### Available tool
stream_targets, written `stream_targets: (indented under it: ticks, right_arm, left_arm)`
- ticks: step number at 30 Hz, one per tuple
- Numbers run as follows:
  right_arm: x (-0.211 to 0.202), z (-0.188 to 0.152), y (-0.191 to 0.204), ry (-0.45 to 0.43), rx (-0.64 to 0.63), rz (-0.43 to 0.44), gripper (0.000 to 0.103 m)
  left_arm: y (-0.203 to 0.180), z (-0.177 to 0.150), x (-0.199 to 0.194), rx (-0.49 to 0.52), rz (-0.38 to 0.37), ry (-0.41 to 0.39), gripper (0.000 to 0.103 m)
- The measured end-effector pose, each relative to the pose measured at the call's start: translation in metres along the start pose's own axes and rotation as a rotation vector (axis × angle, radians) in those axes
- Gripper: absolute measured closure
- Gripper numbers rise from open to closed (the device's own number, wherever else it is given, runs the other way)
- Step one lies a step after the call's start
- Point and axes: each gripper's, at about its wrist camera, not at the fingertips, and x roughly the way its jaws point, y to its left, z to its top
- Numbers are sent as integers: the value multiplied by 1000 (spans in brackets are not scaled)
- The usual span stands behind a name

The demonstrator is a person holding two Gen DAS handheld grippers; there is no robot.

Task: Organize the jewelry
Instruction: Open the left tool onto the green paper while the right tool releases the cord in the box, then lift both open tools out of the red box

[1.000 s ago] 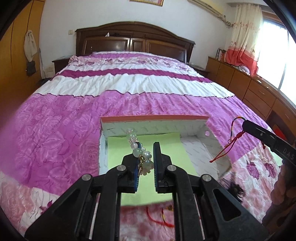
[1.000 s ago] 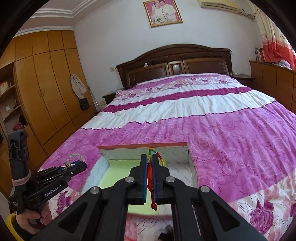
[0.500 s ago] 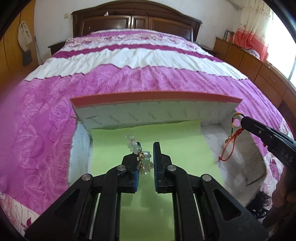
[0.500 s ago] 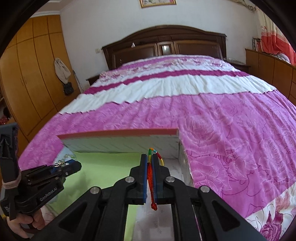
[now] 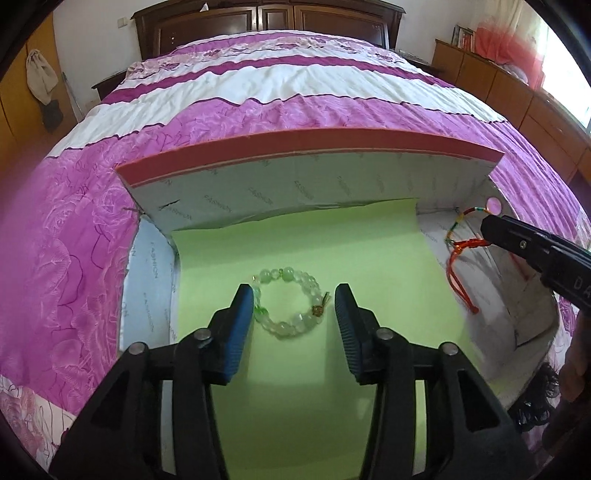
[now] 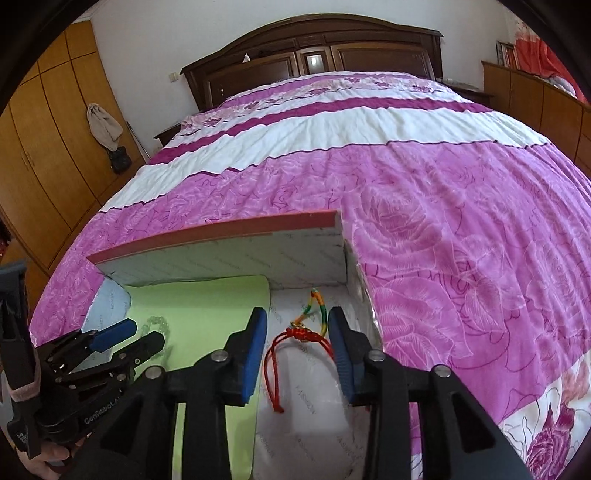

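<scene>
1. Two blue-padded fingers of the left gripper (image 5: 294, 304) stand spread, empty, around a pale green bead bracelet (image 5: 286, 303) lying on green paper (image 5: 369, 258) inside an open box (image 5: 306, 147) on the pink floral bedspread (image 5: 74, 240); headboard (image 5: 266, 18) at 12 o'clock.
2. Right gripper (image 6: 296, 332) likewise gapes, red cord bracelet (image 6: 301, 334) loose on the box's white floor between its fingers; wardrobe (image 6: 48, 129) at 10 o'clock.

Both claws are spread wide and pointing down and forward, left claw (image 5: 294, 306) on the left and right claw (image 6: 297, 332) just off to its right, fingers (image 6: 255, 343) gripping nothing.
</scene>
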Motion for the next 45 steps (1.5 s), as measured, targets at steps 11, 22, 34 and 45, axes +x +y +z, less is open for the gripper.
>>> stream_targets:
  ticks: [11,22,34,45]
  right_arm:
    - [-29,-8,3,-25,0,22,61]
    - [-65,-20,10,-69,-4,40,59]
    - [-107,-40,19,-112,-16,58,58]
    - [-131,-66,22,-123,8,81,57]
  left_arm:
    - [6,-9,-18,-32,-11,6,65]
    - [13,-19,-53,-64,-24,-41,65]
    - [17,-33,-96,-91,-40,-110,64]
    - [21,-56,-122,-113,-58,-137,64]
